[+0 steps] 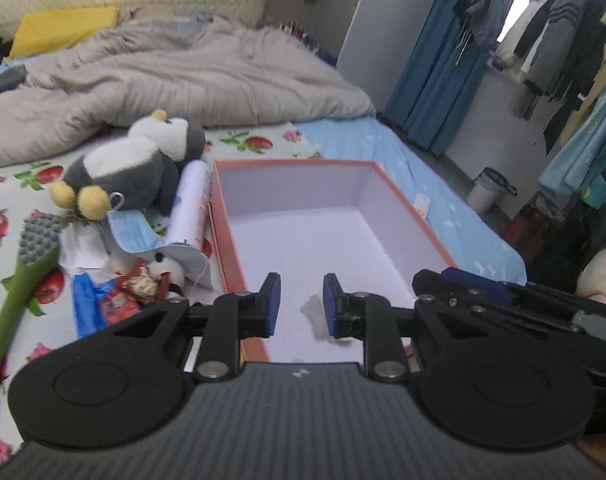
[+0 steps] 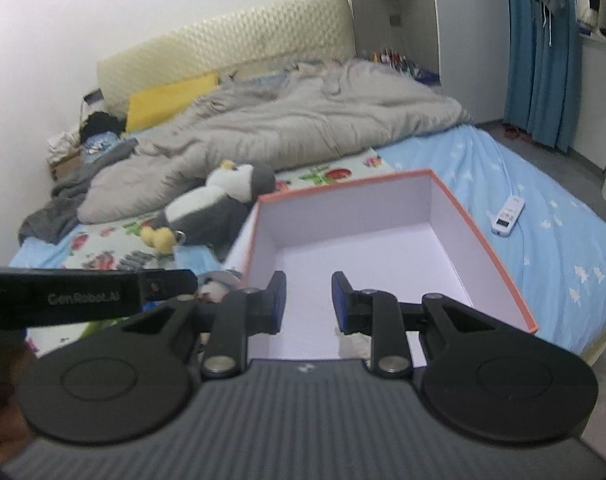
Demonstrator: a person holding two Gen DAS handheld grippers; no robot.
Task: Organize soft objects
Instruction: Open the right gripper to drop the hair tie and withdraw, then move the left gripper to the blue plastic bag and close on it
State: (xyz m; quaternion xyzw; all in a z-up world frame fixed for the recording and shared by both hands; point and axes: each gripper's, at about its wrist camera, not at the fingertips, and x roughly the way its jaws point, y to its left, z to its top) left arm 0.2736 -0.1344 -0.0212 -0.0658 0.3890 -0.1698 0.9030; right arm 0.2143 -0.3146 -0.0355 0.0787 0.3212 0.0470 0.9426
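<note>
Two wrist views over a bed (image 2: pixel 543 248) carrying an open box (image 1: pixel 403 208). The box has an orange rim and white inside, and it rests on the blue sheet beside a fruit-print cloth (image 1: pixel 19 184).

Left hand-held gripper (image 1: pixel 301 304): jaws spread a little with nothing between the blue pads, poised above the near end of the box. A small white wad (image 1: pixel 317 314) lies on the box floor below it, close to the near wall. This wad is the only thing visible inside the box.

Right hand-held gripper (image 2: pixel 308 302): jaws likewise parted and holding nothing, also above the near end of the box. In its view the wad (image 2: pixel 355 346) is partly hidden under the right finger.

Soft things outside the box, on its left side:
- a grey-and-white plush penguin (image 1: pixel 131 168) with yellow feet, lying on its back;
- a blue face mask (image 1: pixel 133 232) under the penguin's feet;
- a curled white sheet (image 1: pixel 193 216) leaning on the box wall;
- a small panda toy (image 1: pixel 169 272) and crinkled wrappers (image 1: pixel 131 292);
- a green-handled brush (image 1: pixel 23 264) with grey head.

A rumpled grey duvet (image 2: pixel 303 120) covers the far half of the bed. A white remote (image 2: pixel 509 216) lies on the sheet right of the box.
</note>
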